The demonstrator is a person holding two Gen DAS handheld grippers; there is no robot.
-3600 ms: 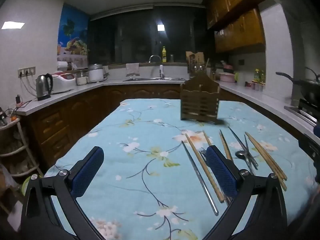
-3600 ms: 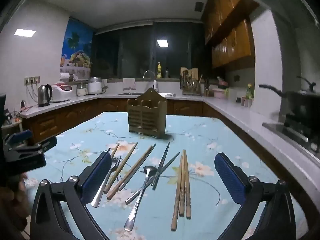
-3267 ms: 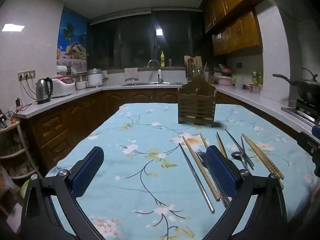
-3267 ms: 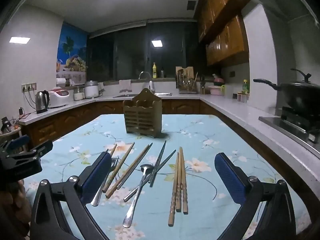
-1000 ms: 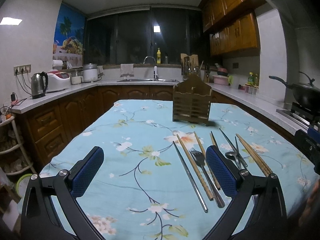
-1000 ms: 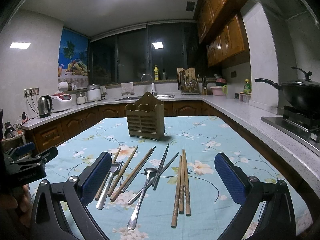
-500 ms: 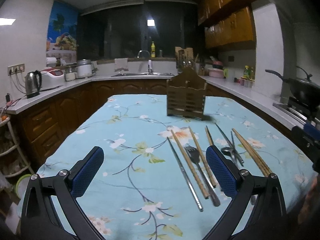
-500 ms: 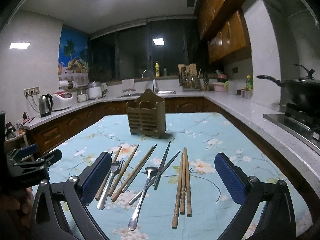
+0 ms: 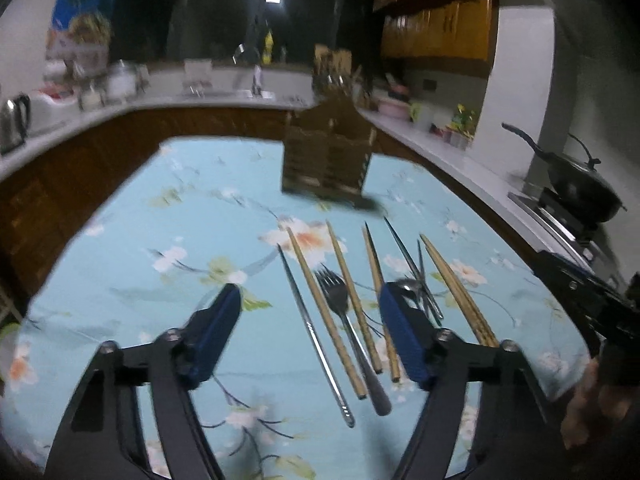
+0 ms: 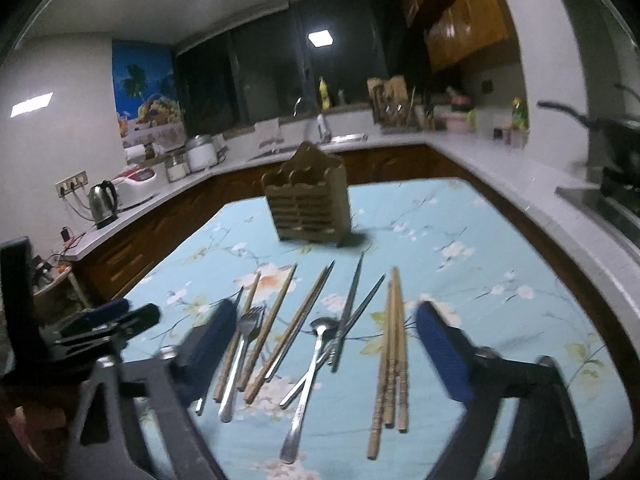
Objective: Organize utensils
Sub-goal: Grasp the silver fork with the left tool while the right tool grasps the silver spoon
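While both grippers hang above the near end of the table (image 9: 132,240), which wears a light blue floral cloth, the utensils lie loose on it in a row running away toward a wooden utensil holder (image 10: 308,206) that stands upright farther back, apart from them and with nothing seen in its compartments. Left gripper (image 9: 310,316): jaws spread, just been closing, nothing pinched; seen between the blue pads are a steel chopstick (image 9: 316,336), a wooden chopstick (image 9: 326,312), a fork (image 9: 344,320) and another wooden chopstick (image 9: 352,300), all flat on the cloth. Right gripper (image 10: 324,328): jaws spread, likewise just been closing, gripping nothing; between its pads lie the fork (image 10: 240,356), wooden chopsticks (image 10: 272,328), a spoon (image 10: 308,380) crossed by dark metal chopsticks (image 10: 348,312), and a bundle of three wooden chopsticks (image 10: 392,356) side by side nearer the right pad. Whether either pad touches a utensil cannot be told from the blurred views. Surroundings: kitchen counter (image 10: 460,142) on three sides, kettle (image 10: 102,202) at left, black wok (image 9: 580,184) on the stove at right.
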